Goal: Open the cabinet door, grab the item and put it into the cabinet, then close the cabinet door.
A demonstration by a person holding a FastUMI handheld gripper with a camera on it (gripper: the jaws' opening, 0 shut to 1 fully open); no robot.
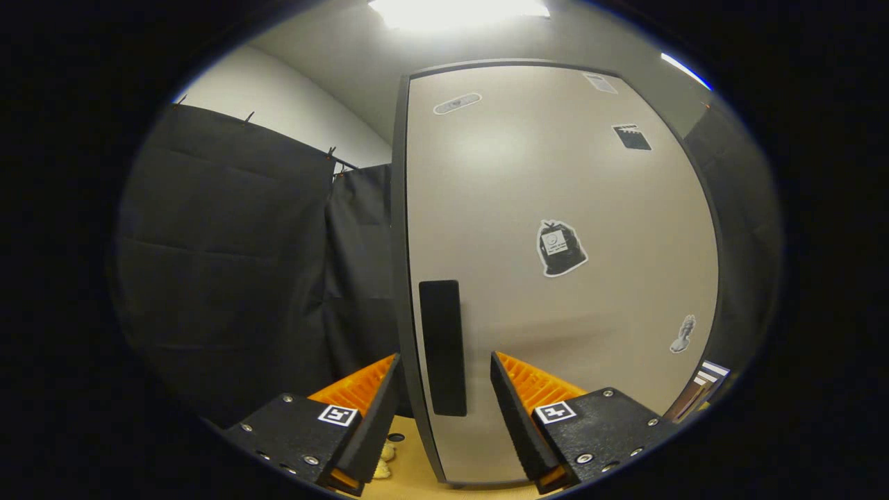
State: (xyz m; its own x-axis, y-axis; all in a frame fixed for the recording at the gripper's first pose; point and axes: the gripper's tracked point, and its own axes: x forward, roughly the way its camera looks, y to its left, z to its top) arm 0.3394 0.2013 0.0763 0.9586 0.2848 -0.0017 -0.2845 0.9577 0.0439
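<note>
A tall beige cabinet door (pixel 555 194) with a dark rim stands right in front of me. Its black vertical handle (pixel 442 347) sits near the door's left edge. My gripper (pixel 444 357) is open. The handle lies between the two fingers, with a gap on each side. The left finger (pixel 378 410) is just outside the door's left edge, and the right finger (pixel 510 403) is in front of the door's face. Under the left finger, a small pale fluffy item (pixel 384 460) lies on the wooden surface (pixel 417 479), mostly hidden. I cannot tell whether the door is fully closed.
Black cloth (pixel 229 264) hangs to the left of the cabinet, with a white wall above it. Stickers dot the door, among them a dark bag-shaped one (pixel 561 248). A striped object (pixel 705 385) pokes out at the door's lower right. A bright ceiling light is overhead.
</note>
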